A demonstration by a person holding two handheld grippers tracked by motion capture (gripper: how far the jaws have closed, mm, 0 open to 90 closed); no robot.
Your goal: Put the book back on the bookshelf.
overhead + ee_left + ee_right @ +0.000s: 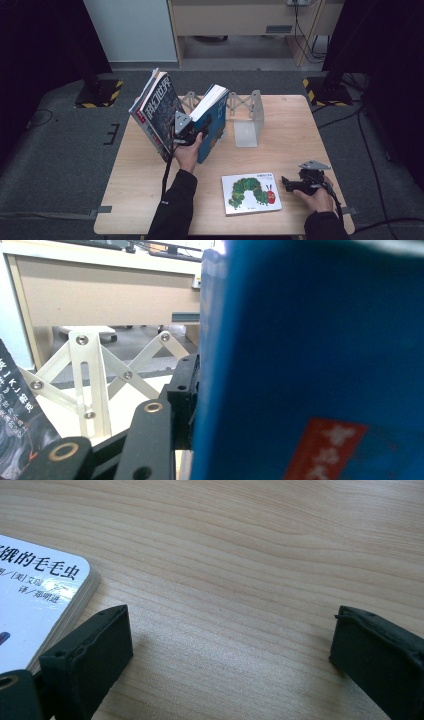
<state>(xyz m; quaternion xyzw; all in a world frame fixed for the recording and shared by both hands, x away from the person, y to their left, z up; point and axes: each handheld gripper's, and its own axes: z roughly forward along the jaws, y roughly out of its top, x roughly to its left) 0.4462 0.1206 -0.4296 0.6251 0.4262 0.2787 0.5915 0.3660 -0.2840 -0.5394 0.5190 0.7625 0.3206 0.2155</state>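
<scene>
You were partway through shelving books: your left gripper (199,131) held the blue book (212,122) up on its lower edge, tilted, at the front of the rack (250,117), and from the left gripper view its jaws looked partly closed on that book's cover, one black jaw flat against it. Beside it the magazines (156,112) leaned leftward at the rack's left end, so the rack held those and the blue book, with its right bays bare. Your right gripper (295,184) rested low on the table (295,130), jaws wide apart with nothing between them, just right of the caterpillar book (251,192), which lay flat near the front edge. I judged the next move was to stand the blue book upright, let go without toppling it, then fetch the caterpillar book.
</scene>
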